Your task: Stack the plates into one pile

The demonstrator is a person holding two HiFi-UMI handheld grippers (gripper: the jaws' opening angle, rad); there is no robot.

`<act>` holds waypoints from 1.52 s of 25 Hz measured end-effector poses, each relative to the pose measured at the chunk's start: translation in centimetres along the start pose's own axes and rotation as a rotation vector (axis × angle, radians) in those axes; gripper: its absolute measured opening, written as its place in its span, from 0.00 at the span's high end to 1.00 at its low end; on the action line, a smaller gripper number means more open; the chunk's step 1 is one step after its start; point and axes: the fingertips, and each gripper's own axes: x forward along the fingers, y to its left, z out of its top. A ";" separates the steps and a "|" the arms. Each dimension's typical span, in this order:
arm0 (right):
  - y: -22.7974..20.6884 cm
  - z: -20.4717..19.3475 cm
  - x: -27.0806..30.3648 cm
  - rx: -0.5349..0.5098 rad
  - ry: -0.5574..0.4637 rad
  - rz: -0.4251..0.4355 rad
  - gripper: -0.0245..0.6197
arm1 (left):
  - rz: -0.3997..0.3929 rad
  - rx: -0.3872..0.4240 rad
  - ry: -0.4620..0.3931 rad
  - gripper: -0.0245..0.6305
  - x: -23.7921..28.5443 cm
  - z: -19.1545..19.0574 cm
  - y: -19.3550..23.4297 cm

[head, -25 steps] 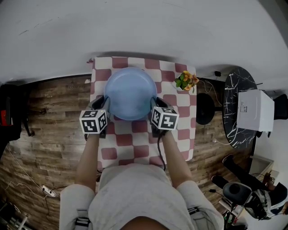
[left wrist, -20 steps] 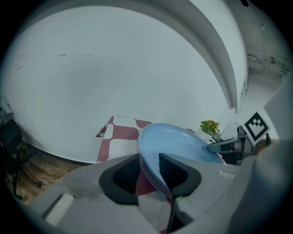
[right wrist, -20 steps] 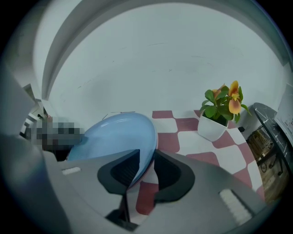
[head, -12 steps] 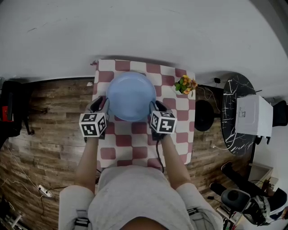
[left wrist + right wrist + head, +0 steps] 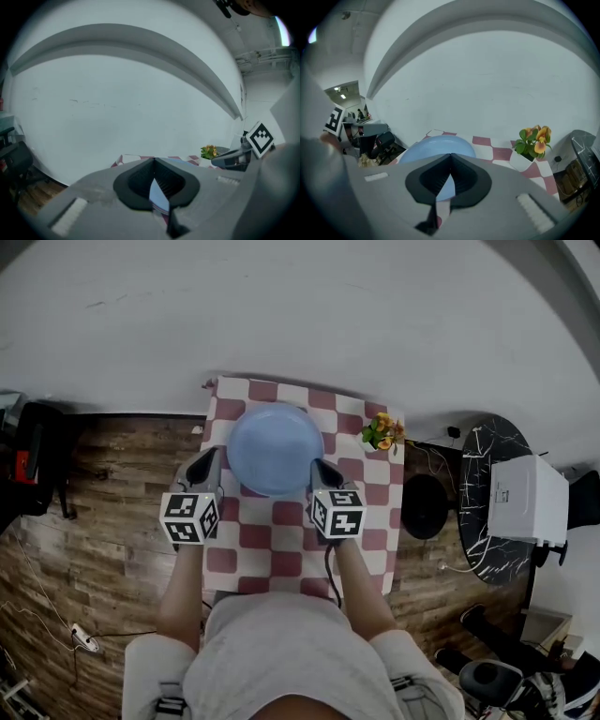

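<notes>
On the checked worktop [image 5: 281, 549] lie the blue plates [image 5: 275, 448]; flanking them (one at each side), the left claw [image 5: 210, 459] and right claw [image 5: 319, 467] have just snapped together, nothing between their jaws.

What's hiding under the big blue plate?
The blue plate sits on the red-and-white checked cloth, which shows around it. Whether more plates lie beneath it can't be seen from above.

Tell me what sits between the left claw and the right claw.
The blue plate, on the checked cloth, lies between the left claw and right claw, as the head view shows. Both claws have just closed, on nothing.
</notes>
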 end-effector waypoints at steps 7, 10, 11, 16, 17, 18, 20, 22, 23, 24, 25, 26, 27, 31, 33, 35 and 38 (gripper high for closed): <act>1.3 3.2 -3.2 -0.061 -0.114 0.062 0.96 | 0.030 0.066 -0.083 0.96 -3.4 2.8 -2.4; 1.7 4.6 -4.7 -0.073 -0.170 0.086 0.96 | 0.042 0.076 -0.131 0.96 -4.8 4.0 -3.3; 1.7 5.1 -5.2 -0.078 -0.188 0.093 0.96 | 0.045 0.081 -0.148 0.96 -5.2 4.5 -3.7; 1.8 6.8 -8.3 -0.101 -0.273 0.120 0.96 | 0.061 0.107 -0.220 0.96 -7.3 6.1 -5.7; 1.9 7.2 -8.9 -0.100 -0.290 0.129 0.96 | 0.065 0.109 -0.234 0.96 -7.7 6.4 -6.0; 1.9 7.6 -9.5 -0.098 -0.307 0.138 0.96 | 0.067 0.111 -0.246 0.96 -8.1 6.7 -6.4; 1.9 8.3 -10.6 -0.094 -0.338 0.150 0.96 | 0.071 0.113 -0.264 0.96 -8.7 7.1 -7.1; 1.9 8.8 -11.8 -0.099 -0.365 0.153 0.96 | 0.076 0.120 -0.279 0.96 -9.4 7.5 -7.7; 1.9 9.1 -12.3 -0.105 -0.378 0.152 0.96 | 0.079 0.124 -0.287 0.96 -9.8 7.7 -8.0; 1.8 9.4 -12.9 -0.110 -0.392 0.152 0.96 | 0.082 0.123 -0.296 0.96 -10.2 7.9 -8.3; 1.8 9.7 -13.5 -0.113 -0.406 0.152 0.96 | 0.085 0.118 -0.306 0.96 -10.6 8.2 -8.5; 1.8 10.1 -14.0 -0.115 -0.422 0.152 0.96 | 0.088 0.110 -0.317 0.96 -11.0 8.5 -8.7; 1.8 10.4 -14.6 -0.117 -0.438 0.153 0.96 | 0.090 0.100 -0.331 0.96 -11.4 8.8 -8.9; 1.7 11.8 -16.6 -0.138 -0.499 0.148 0.96 | 0.099 0.095 -0.383 0.96 -12.8 10.2 -9.8; 1.6 12.3 -17.5 -0.148 -0.525 0.143 0.96 | 0.104 0.112 -0.403 0.96 -13.5 10.8 -10.4; 1.5 12.7 -18.3 -0.150 -0.547 0.141 0.96 | 0.111 0.131 -0.425 0.96 -14.1 11.4 -10.9; 1.2 13.1 -19.3 -0.158 -0.573 0.136 0.96 | 0.124 0.174 -0.447 0.96 -14.8 12.0 -11.7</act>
